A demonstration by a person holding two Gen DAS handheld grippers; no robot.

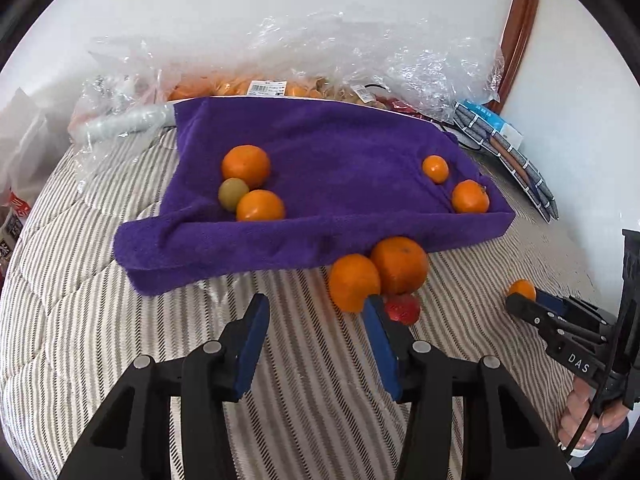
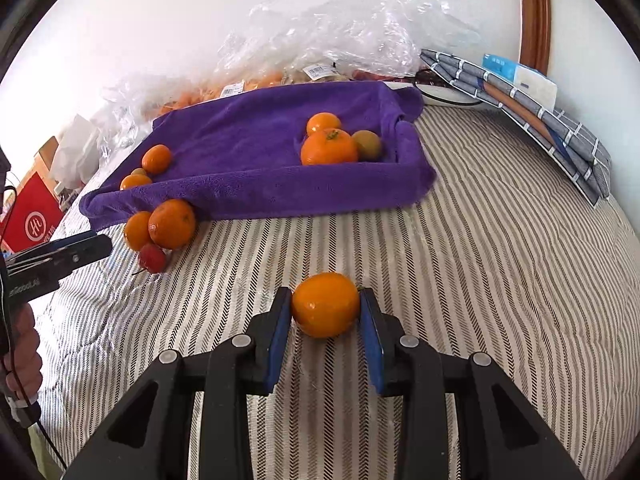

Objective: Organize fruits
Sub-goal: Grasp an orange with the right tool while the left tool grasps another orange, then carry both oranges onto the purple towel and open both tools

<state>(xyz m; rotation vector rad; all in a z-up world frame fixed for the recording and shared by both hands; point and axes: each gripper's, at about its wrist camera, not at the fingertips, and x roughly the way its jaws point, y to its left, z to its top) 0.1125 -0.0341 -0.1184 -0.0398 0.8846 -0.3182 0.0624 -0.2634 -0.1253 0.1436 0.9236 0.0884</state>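
- You are working over a bed covered with a striped quilt point(image 2: 460, 240), with a white wall point(image 2: 180, 20) behind it filling the top of both views.
- Your right gripper point(image 2: 326, 312) sits at the bottom centre of the right wrist view, its blue pads point(image 2: 276, 344) against both sides of an orange point(image 2: 325, 304); it is clamped on that fruit, which rests on the quilt.
- Your left gripper point(image 1: 316, 320) has its pads spread wide apart with nothing between them, low in the left wrist view.
- Just beyond its right pad lie two oranges point(image 1: 378, 276) touching each other, with a small red fruit point(image 1: 404, 308) just below them, all on the quilt against the front edge of a purple towel point(image 1: 320, 152).
- The towel is draped into a tray-like shape in the middle of each view. In the left wrist view, two oranges and a greenish fruit point(image 1: 233, 193) cluster at its left side, and two more oranges point(image 1: 454, 186) lie at its right side.
- Behind the towel, along the wall, are crumpled clear plastic bags point(image 1: 360, 52) holding more orange fruit.
- At the upper right of the right wrist view, folded grey checked cloth point(image 2: 560, 132) leans by the wall, with a wooden frame point(image 2: 534, 12) above it.
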